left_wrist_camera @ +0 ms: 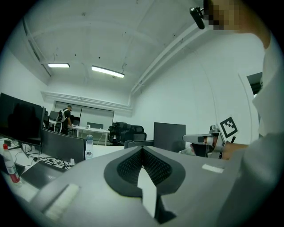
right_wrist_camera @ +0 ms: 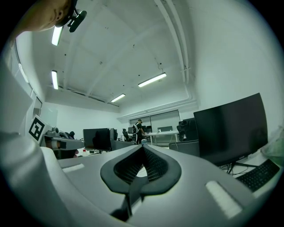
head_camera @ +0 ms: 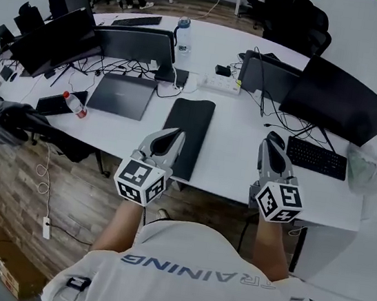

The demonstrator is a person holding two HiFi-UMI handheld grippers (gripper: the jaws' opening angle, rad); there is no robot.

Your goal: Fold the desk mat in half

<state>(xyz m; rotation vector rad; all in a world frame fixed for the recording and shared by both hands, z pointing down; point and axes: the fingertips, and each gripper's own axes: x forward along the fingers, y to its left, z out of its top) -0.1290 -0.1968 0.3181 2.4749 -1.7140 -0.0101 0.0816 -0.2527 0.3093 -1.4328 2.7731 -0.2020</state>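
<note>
Desk mat [head_camera: 192, 122]: dark narrow strip, flat, frame centre on white surface [head_camera: 233, 156] | edges: near end at surface's front edge; bare room to its right, laptop [head_camera: 121, 95] to its left | count: one mat, two claws | left claw [head_camera: 176, 134], right claw [head_camera: 268, 143]: both together, empty

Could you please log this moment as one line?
left hand-held gripper: shut, empty | right hand-held gripper: shut, empty | desk mat: lying on desk, ungripped
</note>
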